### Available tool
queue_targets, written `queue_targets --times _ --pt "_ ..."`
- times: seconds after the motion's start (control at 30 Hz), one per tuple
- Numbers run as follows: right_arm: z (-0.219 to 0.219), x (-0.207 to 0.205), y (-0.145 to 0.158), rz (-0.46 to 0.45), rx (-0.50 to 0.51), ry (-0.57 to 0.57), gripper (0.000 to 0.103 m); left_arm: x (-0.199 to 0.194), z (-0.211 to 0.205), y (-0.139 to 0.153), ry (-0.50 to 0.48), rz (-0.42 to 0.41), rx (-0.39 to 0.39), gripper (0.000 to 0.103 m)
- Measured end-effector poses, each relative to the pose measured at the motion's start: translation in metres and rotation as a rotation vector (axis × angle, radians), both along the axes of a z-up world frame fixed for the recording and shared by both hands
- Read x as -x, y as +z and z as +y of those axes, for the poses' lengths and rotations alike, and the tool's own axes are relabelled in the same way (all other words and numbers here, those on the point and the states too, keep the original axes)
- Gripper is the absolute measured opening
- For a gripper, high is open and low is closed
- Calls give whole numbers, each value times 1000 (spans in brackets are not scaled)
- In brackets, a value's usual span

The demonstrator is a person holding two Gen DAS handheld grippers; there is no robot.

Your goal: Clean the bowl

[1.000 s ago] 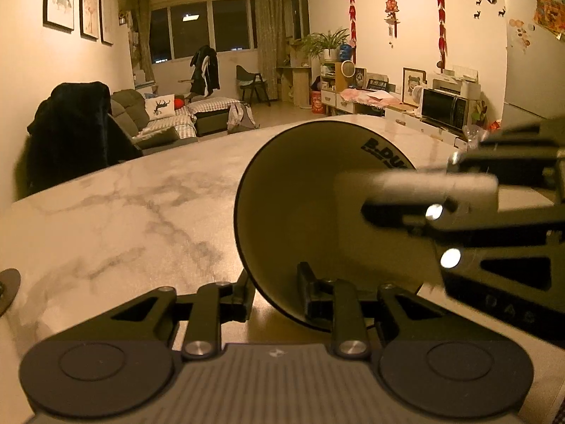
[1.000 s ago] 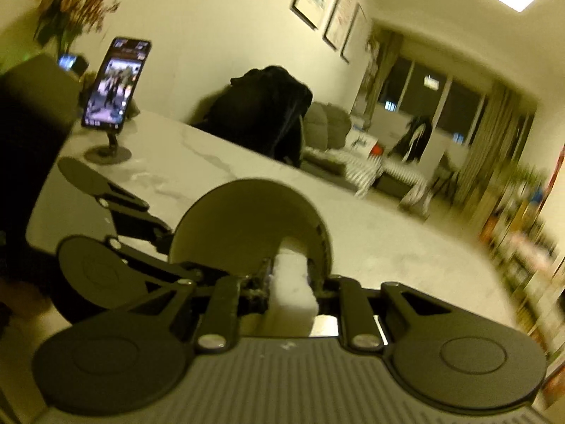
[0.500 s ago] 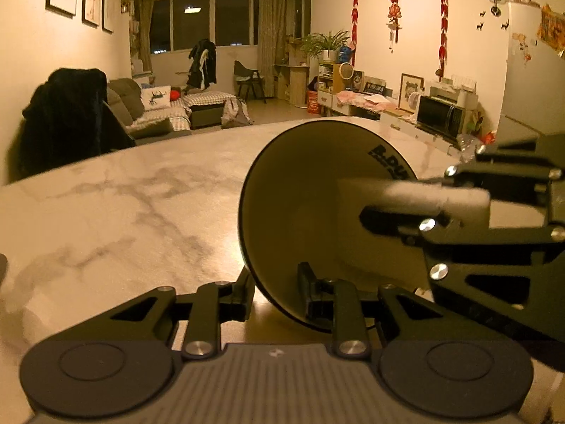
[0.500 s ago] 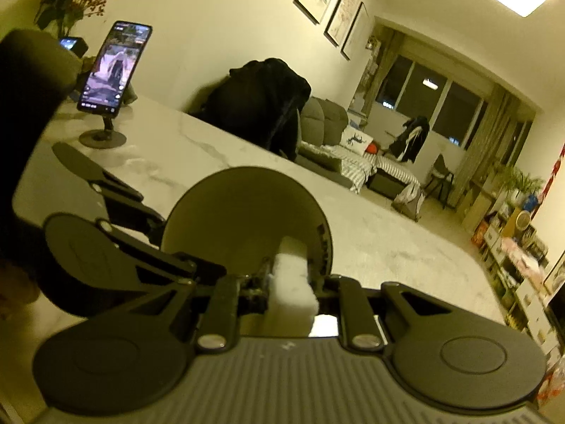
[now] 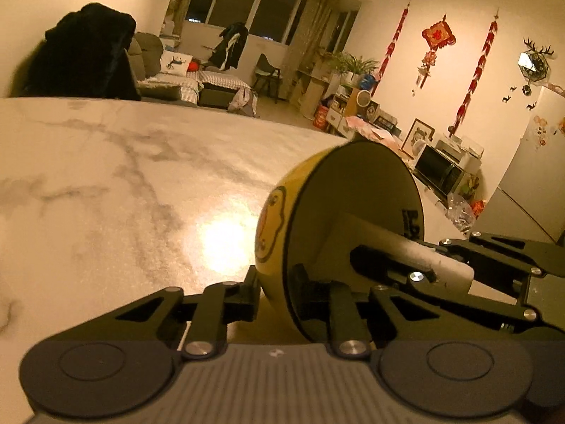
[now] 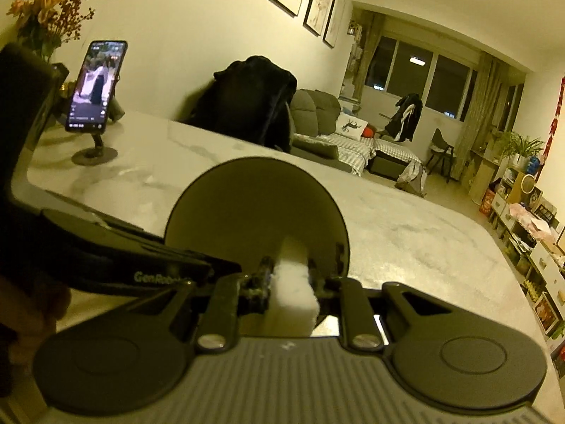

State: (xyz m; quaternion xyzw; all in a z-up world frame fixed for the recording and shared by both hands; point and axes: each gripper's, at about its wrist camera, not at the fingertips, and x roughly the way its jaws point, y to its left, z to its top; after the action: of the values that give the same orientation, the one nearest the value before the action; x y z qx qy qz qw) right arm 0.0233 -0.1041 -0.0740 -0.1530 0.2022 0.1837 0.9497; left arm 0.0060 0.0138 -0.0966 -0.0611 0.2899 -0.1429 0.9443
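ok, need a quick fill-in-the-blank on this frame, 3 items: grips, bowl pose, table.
1. The left gripper is clamped on the rim of the ____, which is tipped on its side.
2. The right gripper holds a white ____ with its far end inside the bowl.
3. The bowl's outer wall is ____ in colour, with a cartoon print.
4. On the marble table, a ____ with a lit screen stands on a stand.

Missing words: bowl; sponge; yellow; phone

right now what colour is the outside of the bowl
Yellow with a cartoon print, clearest in the left wrist view: bowl.
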Motion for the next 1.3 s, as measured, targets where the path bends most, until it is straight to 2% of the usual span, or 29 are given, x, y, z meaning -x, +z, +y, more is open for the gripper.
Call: queue_targets --times 0.2,0.37,0.43,0.6,0.93,1.07,1.3 --pt "8 2 4 -36 50 11 19 2 2 5 4 -7 -19 16" --pt "12 3 10 -66 77 22 19 11 -4 19 20 -85 -184 12" --pt "15 3 12 -80 85 28 19 13 -6 21 13 -101 -218 10" --pt "21 4 1 -98 120 27 19 19 -9 13 24 -121 -218 11" --pt "14 4 -11 -39 29 3 20 17 -11 1 9 -62 -132 18" --pt "13 7 -13 -43 14 -9 19 18 -16 1 8 -71 -165 19" --pt "13 10 -5 -81 72 -6 19 16 -21 2 9 -79 -189 20"
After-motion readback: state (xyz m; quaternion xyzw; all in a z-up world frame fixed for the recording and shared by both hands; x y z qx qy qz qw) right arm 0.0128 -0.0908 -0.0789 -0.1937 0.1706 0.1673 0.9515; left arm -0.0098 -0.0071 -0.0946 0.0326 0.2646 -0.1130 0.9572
